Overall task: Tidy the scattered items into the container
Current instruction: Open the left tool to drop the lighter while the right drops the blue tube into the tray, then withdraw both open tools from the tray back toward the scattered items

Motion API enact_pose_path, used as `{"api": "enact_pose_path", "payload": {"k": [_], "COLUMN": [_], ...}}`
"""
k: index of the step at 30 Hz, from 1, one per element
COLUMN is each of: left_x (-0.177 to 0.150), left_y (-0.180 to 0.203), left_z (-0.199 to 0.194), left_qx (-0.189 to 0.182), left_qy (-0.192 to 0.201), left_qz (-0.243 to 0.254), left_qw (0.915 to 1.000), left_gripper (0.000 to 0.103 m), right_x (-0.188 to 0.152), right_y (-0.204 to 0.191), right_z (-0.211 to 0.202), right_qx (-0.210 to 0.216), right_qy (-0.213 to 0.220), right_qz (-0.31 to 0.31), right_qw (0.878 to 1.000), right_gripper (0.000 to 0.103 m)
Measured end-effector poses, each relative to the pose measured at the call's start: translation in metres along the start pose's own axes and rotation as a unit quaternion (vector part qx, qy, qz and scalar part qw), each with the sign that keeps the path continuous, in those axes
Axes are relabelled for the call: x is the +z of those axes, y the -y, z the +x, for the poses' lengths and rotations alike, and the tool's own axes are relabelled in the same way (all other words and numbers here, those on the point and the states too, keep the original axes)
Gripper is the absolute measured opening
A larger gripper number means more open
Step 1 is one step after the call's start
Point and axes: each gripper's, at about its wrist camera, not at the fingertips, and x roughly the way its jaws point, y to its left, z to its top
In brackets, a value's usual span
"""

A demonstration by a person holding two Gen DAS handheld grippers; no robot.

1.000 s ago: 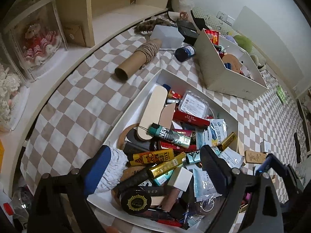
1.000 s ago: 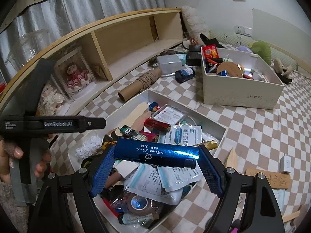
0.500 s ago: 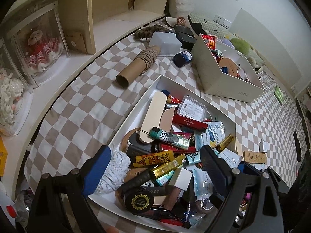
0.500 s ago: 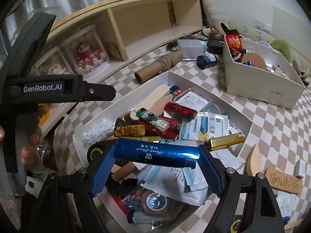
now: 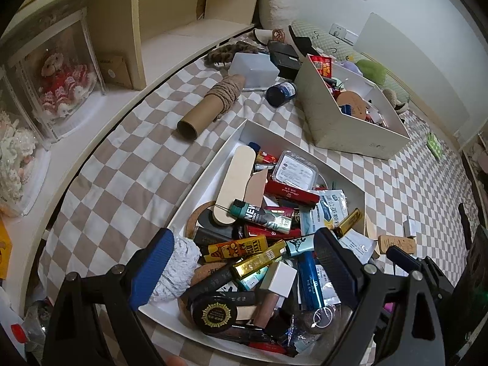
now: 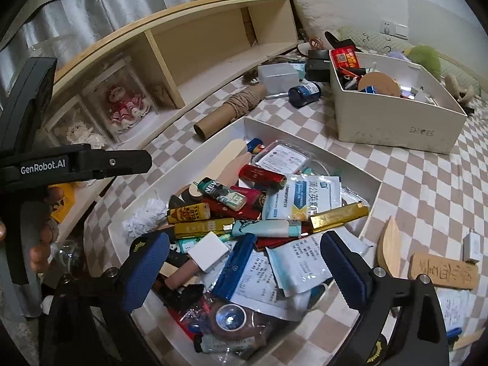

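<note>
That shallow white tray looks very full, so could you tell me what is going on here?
A person with a gripper in each hand is tidying clutter into the white tray. The right gripper has just opened and dropped a blue tube onto the pile. The left gripper hangs open and empty over the tray.

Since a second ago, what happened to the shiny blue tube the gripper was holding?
The right hand-held gripper has just opened its jaws and let go of the blue tube. The tube dropped into the white tray and now lies slanted on the paper packets there. The left hand-held gripper stayed open and empty over the tray, and the other items look unmoved.
</note>
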Motion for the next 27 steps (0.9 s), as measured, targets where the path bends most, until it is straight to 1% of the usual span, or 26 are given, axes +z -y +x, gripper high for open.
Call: {"api": "enact_pose_path", "payload": {"k": [11,12,14,21,24,27], "left_x": [-0.002,-0.002,-0.003,-0.007,-0.009,-0.010], "left_y": [0.009,0.010,0.011,0.020,0.027,0.033], "left_z": [-0.010,-0.010,-0.012,-0.019,-0.024,-0.029], "left_qx": [0.005,0.005,0.004,0.000,0.003,-0.001], "left_qy": [0.013,0.014,0.015,0.026,0.037,0.046], "left_qz": [0.021,0.022,0.024,0.032,0.046,0.050], "left_qw": [0.9997,0.9997,0.9996,0.9991,0.9983,0.9977], "left_gripper": [0.093,0.093,0.093,0.094,0.099,0.100], "right_x": [-0.003,-0.002,-0.002,-0.002,-0.002,-0.002], "right_y": [-0.003,-0.002,-0.001,0.013,0.021,0.029], "right_z": [-0.012,-0.014,-0.018,-0.029,-0.035,-0.044], "right_qx": [-0.002,-0.003,-0.008,-0.030,-0.034,-0.034], "right_qy": [0.009,0.012,0.019,0.029,0.036,0.045], "right_qz": [-0.011,-0.010,-0.007,0.017,0.030,0.045], "right_qw": [1.000,1.000,1.000,0.999,0.998,0.997], "right_gripper": [0.099,0.099,0.103,0.103,0.103,0.103]}}
